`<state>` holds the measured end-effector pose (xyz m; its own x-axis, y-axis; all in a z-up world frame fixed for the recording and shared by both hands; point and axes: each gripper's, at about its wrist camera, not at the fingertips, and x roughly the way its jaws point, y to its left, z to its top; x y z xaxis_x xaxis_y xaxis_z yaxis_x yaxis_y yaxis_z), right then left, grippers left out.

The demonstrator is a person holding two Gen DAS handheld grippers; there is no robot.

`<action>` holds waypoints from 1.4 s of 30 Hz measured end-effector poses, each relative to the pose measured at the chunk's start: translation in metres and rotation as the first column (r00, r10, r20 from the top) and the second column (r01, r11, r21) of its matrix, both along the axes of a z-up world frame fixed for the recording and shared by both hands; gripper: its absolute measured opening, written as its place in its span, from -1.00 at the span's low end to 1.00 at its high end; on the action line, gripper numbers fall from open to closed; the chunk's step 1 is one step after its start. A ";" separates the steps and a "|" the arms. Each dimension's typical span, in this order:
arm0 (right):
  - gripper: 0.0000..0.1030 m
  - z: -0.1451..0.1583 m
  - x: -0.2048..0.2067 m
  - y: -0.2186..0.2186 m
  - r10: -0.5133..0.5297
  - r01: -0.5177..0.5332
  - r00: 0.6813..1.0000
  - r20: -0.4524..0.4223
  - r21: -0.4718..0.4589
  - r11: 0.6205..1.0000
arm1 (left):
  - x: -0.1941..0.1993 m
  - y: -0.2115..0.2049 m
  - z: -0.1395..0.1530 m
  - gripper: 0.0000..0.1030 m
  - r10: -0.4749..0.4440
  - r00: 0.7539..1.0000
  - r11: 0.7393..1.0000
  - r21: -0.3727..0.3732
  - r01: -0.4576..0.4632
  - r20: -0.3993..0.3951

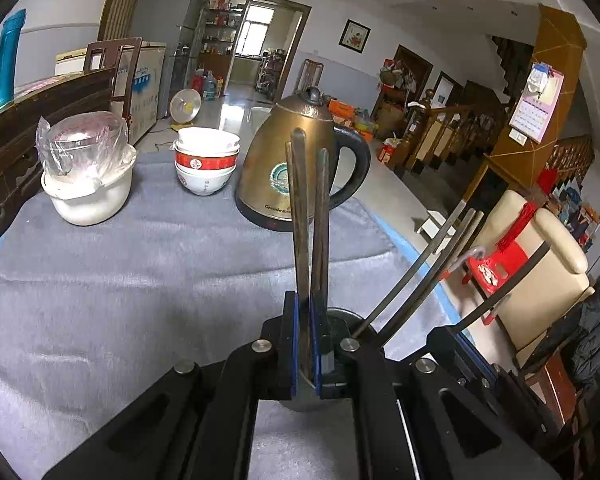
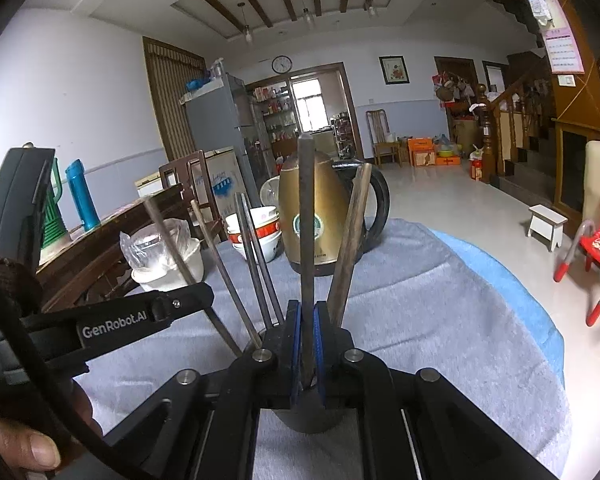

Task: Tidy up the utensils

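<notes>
A dark round utensil holder [image 1: 342, 320] stands on the grey cloth, right under both grippers; it also shows in the right wrist view [image 2: 312, 420]. Several dark chopsticks [image 1: 420, 268] lean out of it to the right. My left gripper [image 1: 307, 350] is shut on a dark chopstick [image 1: 300, 220] that stands upright; a second stick [image 1: 322, 216] stands just beside it. My right gripper [image 2: 307, 354] is shut on another upright chopstick [image 2: 306, 220], with a brown stick [image 2: 350, 244] leaning next to it. Other chopsticks [image 2: 256, 256] fan out to the left.
A gold electric kettle [image 1: 296, 160] stands behind the holder. Stacked red-and-white bowls [image 1: 206, 164] and a white pot topped with a plastic-wrapped bowl [image 1: 88, 172] stand further left. The left gripper's body [image 2: 100, 320] crosses the right wrist view. The table's edge runs along the right.
</notes>
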<state>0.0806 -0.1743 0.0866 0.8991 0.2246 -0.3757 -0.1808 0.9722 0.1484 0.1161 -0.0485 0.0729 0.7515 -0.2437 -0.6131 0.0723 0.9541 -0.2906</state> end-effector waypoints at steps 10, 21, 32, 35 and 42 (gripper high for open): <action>-0.86 -0.001 0.004 0.005 0.014 -0.015 1.000 -0.027 -0.025 1.000 | 0.002 -0.001 -0.001 -0.89 -0.009 0.999 1.000 0.017 0.010 -0.031; -0.55 0.006 0.002 0.005 -0.050 0.046 0.998 -0.042 -0.090 0.995 | -0.004 0.008 0.005 -0.72 0.012 0.998 1.000 0.022 -0.011 -0.054; 0.55 0.018 -0.042 -0.007 -0.100 0.099 0.995 -0.008 -0.107 0.989 | -0.039 0.031 0.009 0.22 0.072 0.996 0.992 0.106 -0.066 -0.053; 0.55 0.018 -0.053 -0.009 -0.097 0.094 0.995 -0.024 -0.109 0.990 | -0.048 0.030 0.015 0.40 0.060 0.998 0.990 0.132 -0.056 -0.034; 0.55 0.023 -0.074 -0.003 -0.076 0.071 0.997 -0.026 -0.140 0.988 | -0.068 0.022 0.031 0.62 0.038 0.999 0.985 0.167 -0.040 0.016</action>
